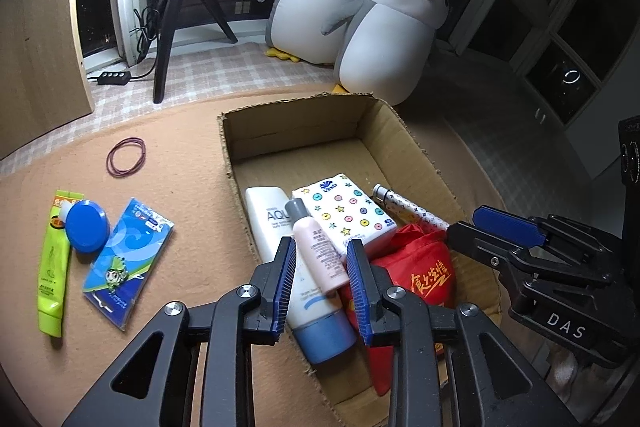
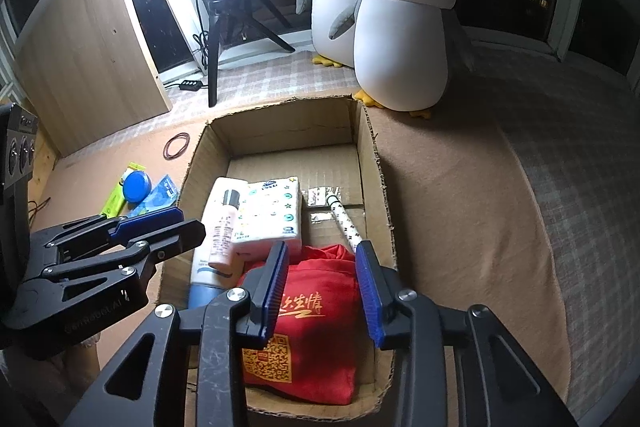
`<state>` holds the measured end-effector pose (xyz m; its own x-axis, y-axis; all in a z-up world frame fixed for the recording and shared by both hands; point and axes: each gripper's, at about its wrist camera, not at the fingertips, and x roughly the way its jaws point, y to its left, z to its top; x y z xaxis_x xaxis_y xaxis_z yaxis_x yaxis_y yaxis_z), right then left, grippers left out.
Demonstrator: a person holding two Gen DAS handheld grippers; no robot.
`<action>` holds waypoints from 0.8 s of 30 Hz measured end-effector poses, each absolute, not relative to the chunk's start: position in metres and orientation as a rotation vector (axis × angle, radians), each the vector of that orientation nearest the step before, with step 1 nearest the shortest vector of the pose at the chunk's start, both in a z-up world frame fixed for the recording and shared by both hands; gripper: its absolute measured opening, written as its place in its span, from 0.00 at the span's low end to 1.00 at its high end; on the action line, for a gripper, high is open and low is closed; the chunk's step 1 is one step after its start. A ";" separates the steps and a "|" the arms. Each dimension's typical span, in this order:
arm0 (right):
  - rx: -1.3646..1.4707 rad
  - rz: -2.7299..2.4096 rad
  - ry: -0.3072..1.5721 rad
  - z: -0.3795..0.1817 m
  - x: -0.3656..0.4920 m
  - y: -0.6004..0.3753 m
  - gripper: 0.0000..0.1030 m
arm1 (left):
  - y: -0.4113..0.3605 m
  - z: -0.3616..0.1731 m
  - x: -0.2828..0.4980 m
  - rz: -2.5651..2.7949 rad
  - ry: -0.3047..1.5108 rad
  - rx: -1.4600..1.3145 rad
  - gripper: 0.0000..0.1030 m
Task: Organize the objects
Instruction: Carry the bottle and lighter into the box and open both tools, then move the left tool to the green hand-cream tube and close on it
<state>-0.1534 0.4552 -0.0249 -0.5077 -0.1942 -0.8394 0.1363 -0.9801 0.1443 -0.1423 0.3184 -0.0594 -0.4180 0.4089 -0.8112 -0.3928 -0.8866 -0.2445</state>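
Cardboard forms the largest task piece: one open box [image 1: 392, 131] is set on the tan blanket [image 1: 180, 131], its far wall toward the two plush penguins [image 1: 384, 39]. Five things are counted inside. One red cloth bag [image 2: 312, 311] is slumped at the near end; it is judged soft and light, best pinched through a fold. One white tube with a blue cap [image 1: 280, 227] is laid along the left wall, with one pink bottle [image 1: 318, 247] resting on it; both are judged smooth and apt to roll, so they should be taken across the middle. One tissue pack [image 1: 344, 215] is seen mid-box, squashy and light. One patterned pen [image 1: 412, 209] is propped by the right wall, thin and stiff.

Outside, near the blanket's left edge, four things are left: one blue booklet [image 1: 128, 263], one green tube [image 1: 52, 271], one blue round lid [image 1: 87, 225] and a loop of red rubber bands [image 1: 126, 155], whose number cannot be told.

The left gripper [image 1: 322, 291] is held over the pink bottle with jaws parted and not pressing on it. The right gripper [image 2: 322, 287] is held open above the red bag, nothing gripped.
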 end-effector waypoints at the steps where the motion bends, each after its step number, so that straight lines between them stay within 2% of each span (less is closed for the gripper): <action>1: 1.443 -2.572 -0.090 -0.024 -0.153 0.454 0.32 | 0.315 -0.058 -0.141 2.309 -0.025 -1.324 0.28; 14: 1.423 -2.557 -0.115 -0.016 -0.139 0.425 0.43 | 0.268 -0.044 -0.124 2.354 -0.027 -1.306 0.28; 17: 1.421 -2.542 -0.123 -0.015 -0.134 0.416 0.47 | 0.247 -0.043 -0.119 2.368 -0.045 -1.318 0.28; 24: 1.427 -2.520 -0.164 -0.016 -0.119 0.395 0.48 | 0.178 -0.053 -0.118 2.434 -0.124 -1.385 0.33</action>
<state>-0.1188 0.3953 -0.0161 -0.4941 -0.2619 -0.8290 0.1523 -0.9649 0.2140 -0.1178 0.1777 -0.0529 -0.4686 0.3305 -0.8192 -0.2458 -0.9395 -0.2384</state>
